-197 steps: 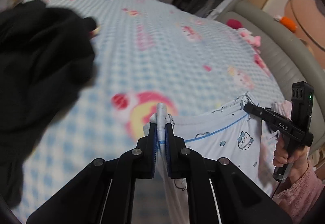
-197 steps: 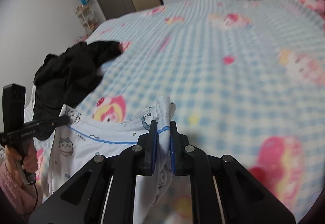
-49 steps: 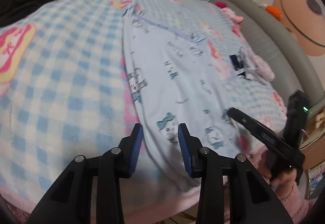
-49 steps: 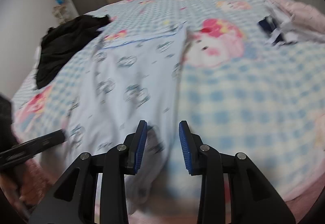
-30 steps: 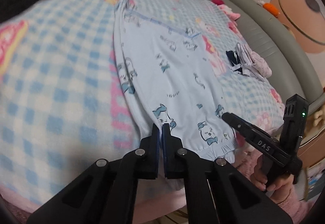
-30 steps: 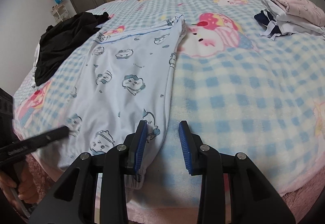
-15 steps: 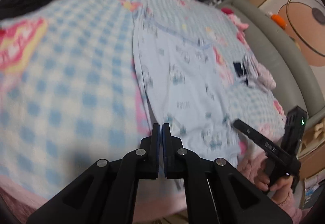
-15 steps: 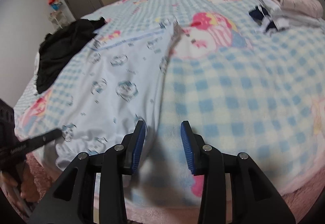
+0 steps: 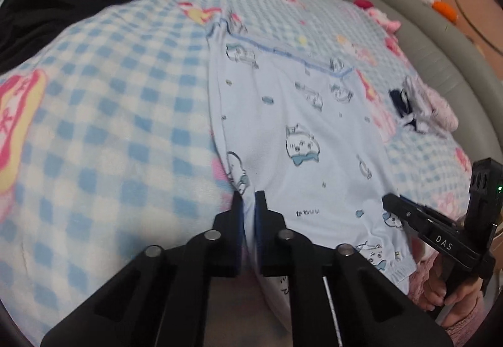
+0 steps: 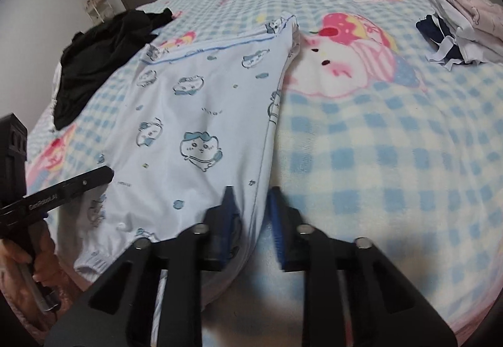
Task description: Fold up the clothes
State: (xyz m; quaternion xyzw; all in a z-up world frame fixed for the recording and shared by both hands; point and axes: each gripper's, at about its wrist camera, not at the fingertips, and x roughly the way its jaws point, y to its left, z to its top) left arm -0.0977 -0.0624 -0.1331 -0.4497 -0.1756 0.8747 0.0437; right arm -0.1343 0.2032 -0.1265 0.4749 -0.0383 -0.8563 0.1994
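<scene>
Pale blue pyjama trousers [image 9: 298,126] with cartoon prints lie flat along the bed, waistband far, cuffs hanging over the near edge; they also show in the right wrist view [image 10: 201,114]. My left gripper [image 9: 249,205] is at the trousers' left side edge, jaws a narrow gap apart with cloth between them. My right gripper [image 10: 250,202] is open, straddling the right side seam near the cuff. Each gripper shows in the other's view: the right one [image 9: 433,233], the left one [image 10: 56,193].
A black garment [image 10: 103,51] is heaped at the far left of the checked blue blanket [image 10: 393,142]. A stack of folded clothes [image 10: 456,32] lies at the right. A grey padded bed frame [image 9: 446,64] runs along the right. A door and wardrobes stand beyond the bed.
My left gripper has parted slightly from fully shut at the left side edge. My right gripper stays open and has come down over the right seam. The trousers lie still.
</scene>
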